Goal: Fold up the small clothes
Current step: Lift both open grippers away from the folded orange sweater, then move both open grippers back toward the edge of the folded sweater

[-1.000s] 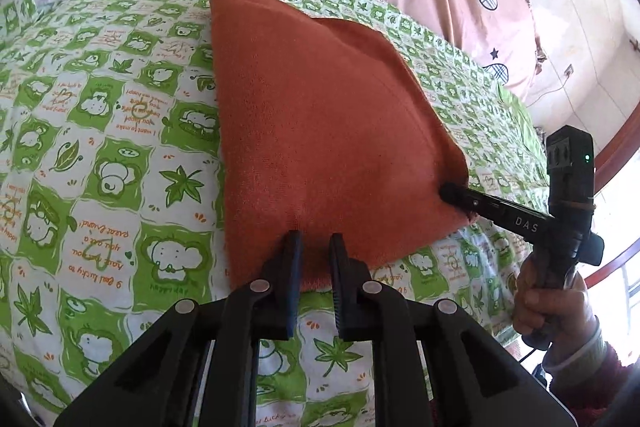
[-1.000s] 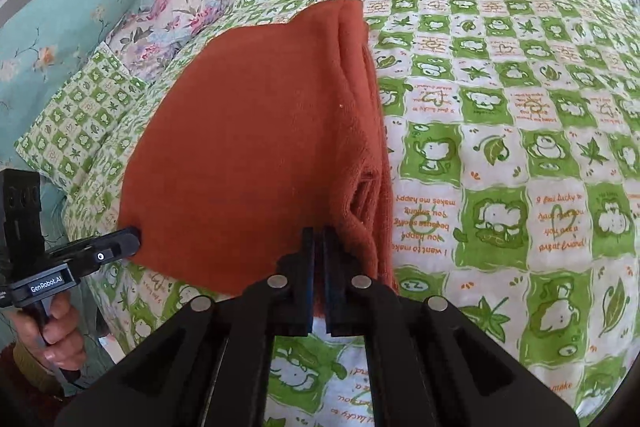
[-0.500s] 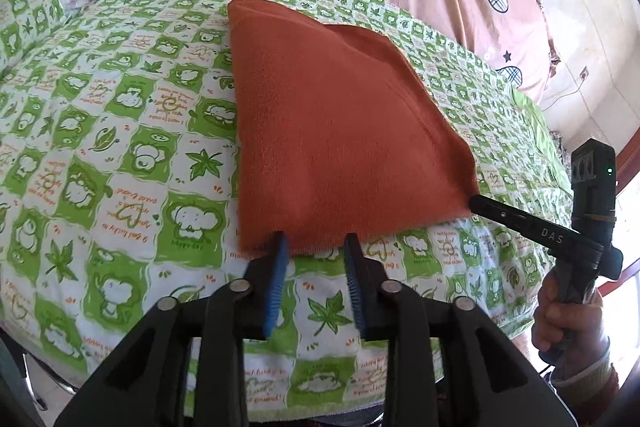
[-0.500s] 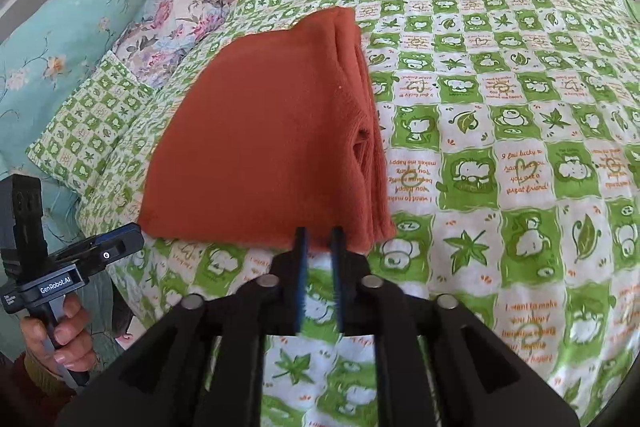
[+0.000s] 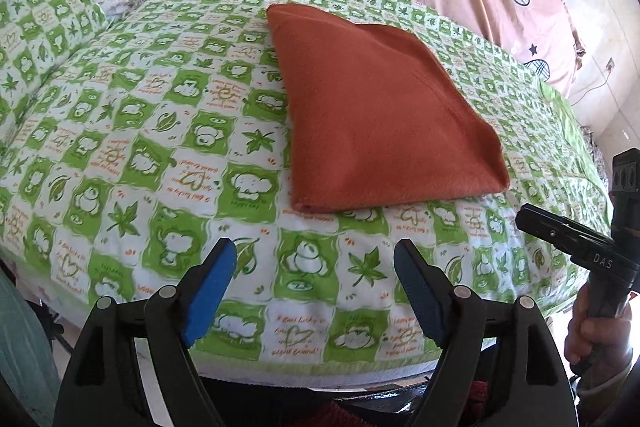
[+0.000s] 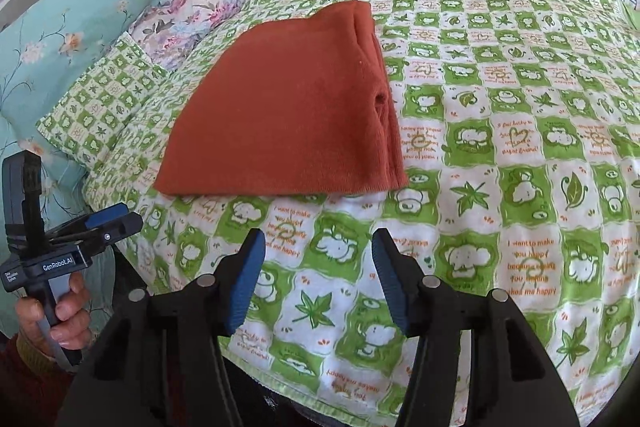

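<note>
On the green-checked bedspread [image 5: 168,131] lies our folded rust garment [image 5: 380,131] (untouched); left gripper [image 5: 316,267] and right gripper [image 6: 318,267] have just been opening, jaws wide, empty.

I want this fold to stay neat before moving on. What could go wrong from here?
The folded orange garment has loose layered edges along one side, which might spring open unpinned. It lies near the bed's front edge, so a nudge from the open left gripper or right gripper could drag it off.
</note>
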Motion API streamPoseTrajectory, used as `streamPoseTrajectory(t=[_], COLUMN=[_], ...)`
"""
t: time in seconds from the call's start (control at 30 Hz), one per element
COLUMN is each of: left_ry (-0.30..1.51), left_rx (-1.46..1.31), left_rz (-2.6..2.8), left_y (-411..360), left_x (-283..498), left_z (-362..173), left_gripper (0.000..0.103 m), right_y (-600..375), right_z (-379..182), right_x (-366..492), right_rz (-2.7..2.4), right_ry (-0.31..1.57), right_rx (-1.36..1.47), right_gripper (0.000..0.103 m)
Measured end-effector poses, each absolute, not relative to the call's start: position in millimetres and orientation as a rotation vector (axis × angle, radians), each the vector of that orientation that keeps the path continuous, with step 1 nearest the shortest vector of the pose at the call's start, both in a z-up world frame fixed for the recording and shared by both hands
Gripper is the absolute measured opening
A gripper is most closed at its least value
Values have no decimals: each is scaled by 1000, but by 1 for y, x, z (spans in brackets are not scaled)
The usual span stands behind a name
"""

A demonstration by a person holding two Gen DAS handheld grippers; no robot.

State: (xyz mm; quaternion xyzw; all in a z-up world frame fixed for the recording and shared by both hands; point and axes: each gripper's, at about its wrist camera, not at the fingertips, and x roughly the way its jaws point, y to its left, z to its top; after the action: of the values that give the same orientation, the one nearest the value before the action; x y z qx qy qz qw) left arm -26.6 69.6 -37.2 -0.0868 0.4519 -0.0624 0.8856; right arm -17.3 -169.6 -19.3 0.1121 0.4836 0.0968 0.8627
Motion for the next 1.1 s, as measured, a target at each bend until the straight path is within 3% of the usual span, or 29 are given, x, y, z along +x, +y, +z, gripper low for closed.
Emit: streamPoseTrajectory(t=[0.47, 0.6, 1.1], left_ry=[900, 883, 959], left_rx=[-91, -86, -14], left_rz=[-111, -114, -21], left_y=[61, 59, 56], left_x=[-33, -25, -5], left_z=[-13, -5, -26], left_gripper=[86, 91, 91], right_y=[-163, -166, -159], right_z=[11, 6, -8], right_x=[-21, -13, 4], right_rz=[216, 204, 232], right_ry=[962, 974, 1023], right_rx=[159, 160, 154], right_gripper=[82, 83, 89])
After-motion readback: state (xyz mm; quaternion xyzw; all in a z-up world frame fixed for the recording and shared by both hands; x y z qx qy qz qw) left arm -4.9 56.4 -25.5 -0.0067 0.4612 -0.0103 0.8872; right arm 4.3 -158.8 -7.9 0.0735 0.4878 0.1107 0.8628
